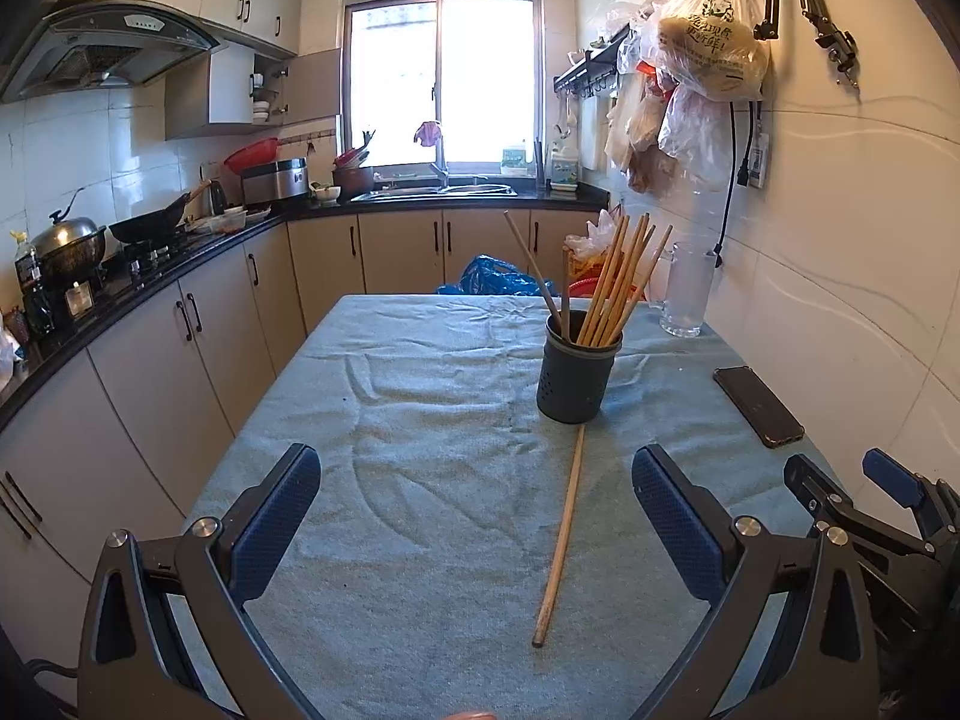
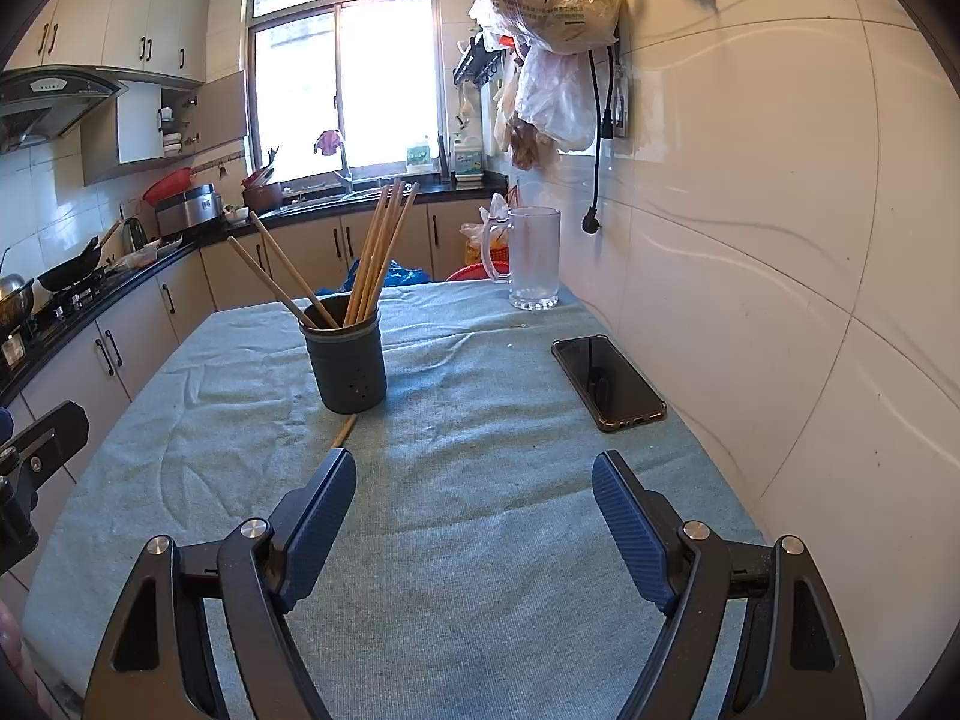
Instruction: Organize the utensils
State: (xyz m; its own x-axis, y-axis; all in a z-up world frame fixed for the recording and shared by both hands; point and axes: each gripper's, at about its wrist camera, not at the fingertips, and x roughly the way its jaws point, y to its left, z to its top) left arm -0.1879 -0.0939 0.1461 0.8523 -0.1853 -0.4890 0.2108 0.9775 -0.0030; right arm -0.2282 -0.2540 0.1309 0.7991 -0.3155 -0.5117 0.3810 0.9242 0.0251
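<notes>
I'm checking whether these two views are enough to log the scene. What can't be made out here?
- Loose chopstick: in the right wrist view, only its far end shows; the right tool finger covers the rest.
- Holder: its wall hides the standing chopsticks' lower ends, so the count is uncertain.
- Phone: screen dark, nothing readable.
- Glass mug: frosted; contents unclear.

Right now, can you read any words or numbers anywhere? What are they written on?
"现食" over "更新鲜!": green print on the hanging plastic bag; its other characters are too blurred.
Bottle labels on the windowsill: too small to read.
Range hood panel marks: too small to read.
Phone, utensil holder, glass mug: no text shows.
</notes>
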